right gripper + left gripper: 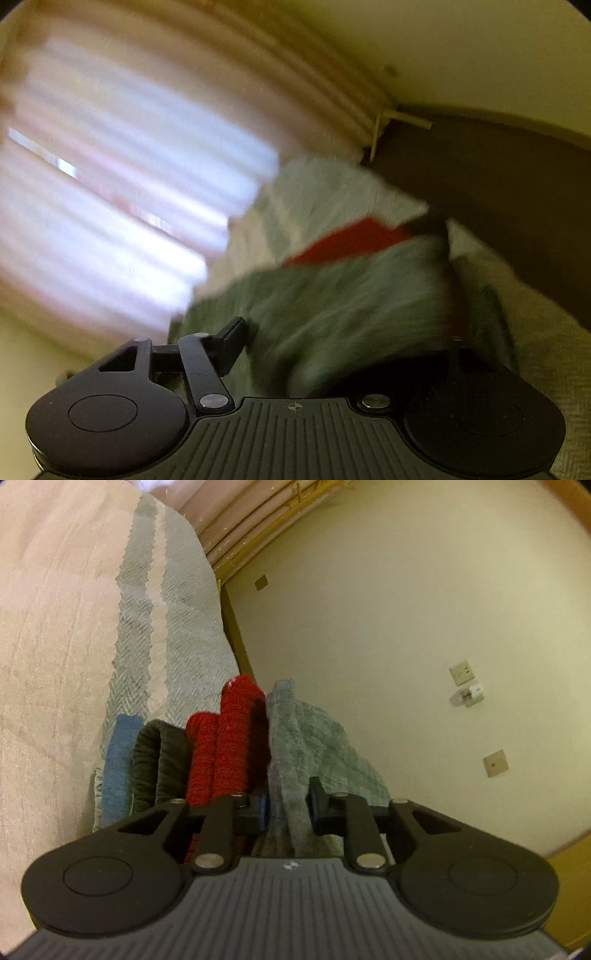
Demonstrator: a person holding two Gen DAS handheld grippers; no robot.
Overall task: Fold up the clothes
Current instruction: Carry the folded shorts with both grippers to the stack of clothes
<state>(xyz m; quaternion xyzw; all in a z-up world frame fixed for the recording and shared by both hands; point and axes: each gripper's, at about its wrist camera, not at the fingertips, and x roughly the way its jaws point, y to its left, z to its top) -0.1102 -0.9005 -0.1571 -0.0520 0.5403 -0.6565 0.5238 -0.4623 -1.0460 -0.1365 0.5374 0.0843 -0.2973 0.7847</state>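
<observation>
In the left wrist view my left gripper is shut on a fold of grey-green cloth that runs forward from the pads. Beside it on the left, a red knit garment, a dark garment and a blue one lie folded in a stack on the bed. The right wrist view is motion-blurred. There my right gripper has its left finger swung out wide, and the same grey-green cloth lies across the gap and hides the right finger. A red garment shows beyond it.
The bed carries a cream cover and a grey-blue herringbone runner. A pale wall with sockets lies to the right, with curtains beyond. In the right wrist view, bright curtains fill the left and a dark headboard the right.
</observation>
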